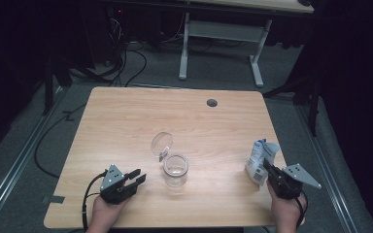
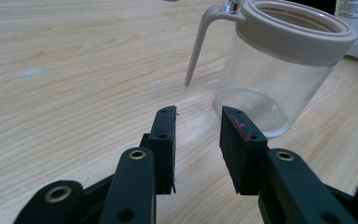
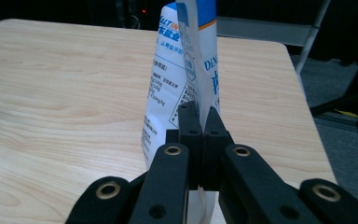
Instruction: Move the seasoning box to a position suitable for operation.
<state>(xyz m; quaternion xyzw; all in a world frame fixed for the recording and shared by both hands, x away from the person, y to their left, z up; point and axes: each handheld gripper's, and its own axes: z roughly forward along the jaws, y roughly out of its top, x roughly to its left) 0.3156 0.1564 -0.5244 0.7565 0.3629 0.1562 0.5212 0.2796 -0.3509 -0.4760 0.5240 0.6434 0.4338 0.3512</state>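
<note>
While your right hand (image 1: 285, 209) comes in from the near right corner of the wooden counter (image 1: 126, 126), your right gripper (image 1: 266, 167) points away from you and slightly inward, its grey three-cornered plate turned out to the right. In the right gripper view its jaws are pressed together on the side seam of a white-and-blue pouch (image 3: 182, 70), which stands upright near the counter's right edge; the high view shows the same pouch (image 1: 260, 158) just ahead of your hand.

Your left hand (image 1: 108, 209) rests at the near edge, left of centre, with your left gripper (image 1: 140, 175) lying low and level, aimed to the right at a clear glass jar (image 1: 176, 170). Its jaws stand partly apart with nothing between them; in the left gripper view the bare counter shows through the gap, and the jar (image 2: 279, 74) sits just beyond the tips, not touched. The jar stands upright near the middle of the counter, its round clear lid (image 1: 161, 143) tipped back and open on the far side, and a beige lever (image 2: 198, 44) hanging down from its beige collar.
</note>
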